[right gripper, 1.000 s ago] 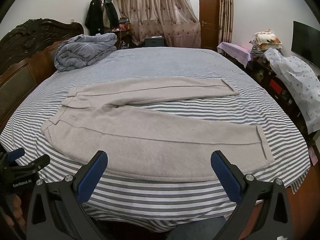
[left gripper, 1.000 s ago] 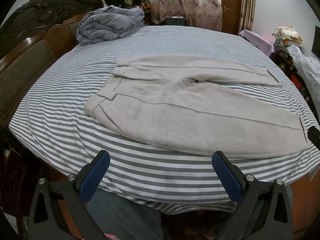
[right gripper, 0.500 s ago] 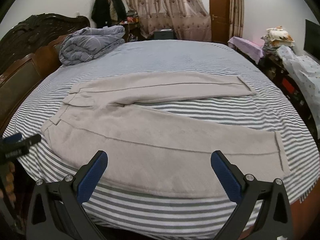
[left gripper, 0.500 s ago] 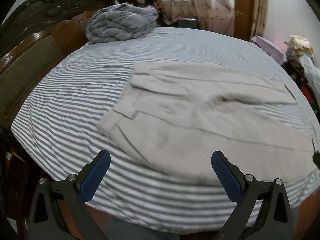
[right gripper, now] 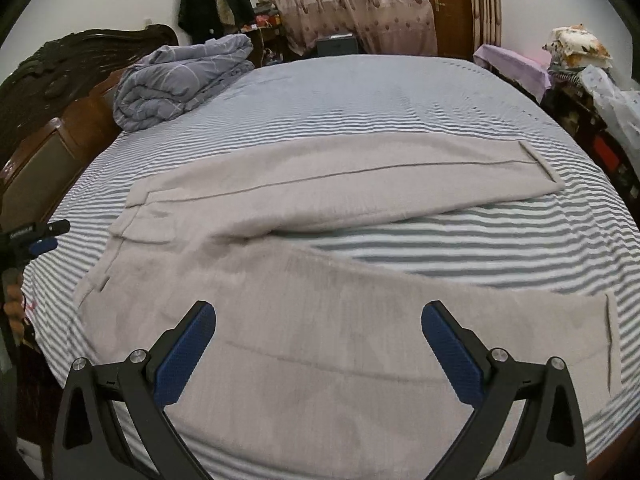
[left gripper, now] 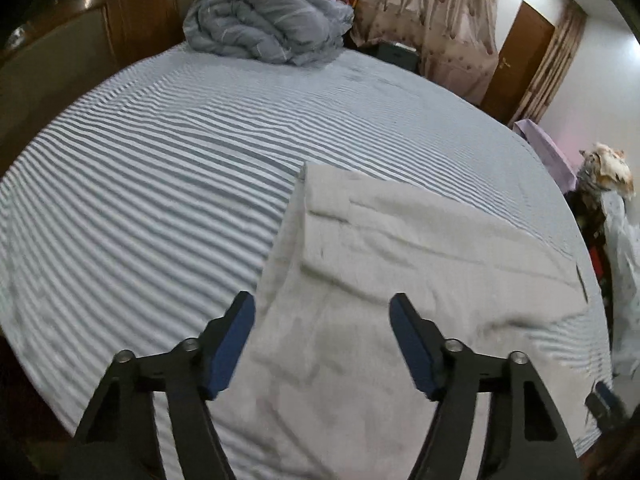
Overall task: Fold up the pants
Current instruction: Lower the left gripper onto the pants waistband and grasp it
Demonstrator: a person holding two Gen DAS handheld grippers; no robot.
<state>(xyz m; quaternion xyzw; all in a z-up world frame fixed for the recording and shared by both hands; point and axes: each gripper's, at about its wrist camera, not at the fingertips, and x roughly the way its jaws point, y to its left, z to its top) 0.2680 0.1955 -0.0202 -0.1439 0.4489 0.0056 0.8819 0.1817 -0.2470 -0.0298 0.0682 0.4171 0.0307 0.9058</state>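
Note:
Light grey pants lie flat on the striped bed, waistband to the left and both legs spread to the right. My left gripper is open, hovering over the waistband end of the pants. My right gripper is open, hovering over the near leg, midway along it. The left gripper also shows at the left edge of the right wrist view. Neither gripper holds anything.
A rolled grey-blue duvet lies at the head of the bed beside the dark wooden headboard. Cluttered furniture and bags stand along the right side. Curtains and a door are behind.
Both grippers have moved forward and lower over the pants. The left one has swung toward the waistband, and its jaws stand a little narrower. The right one has come over the near leg.

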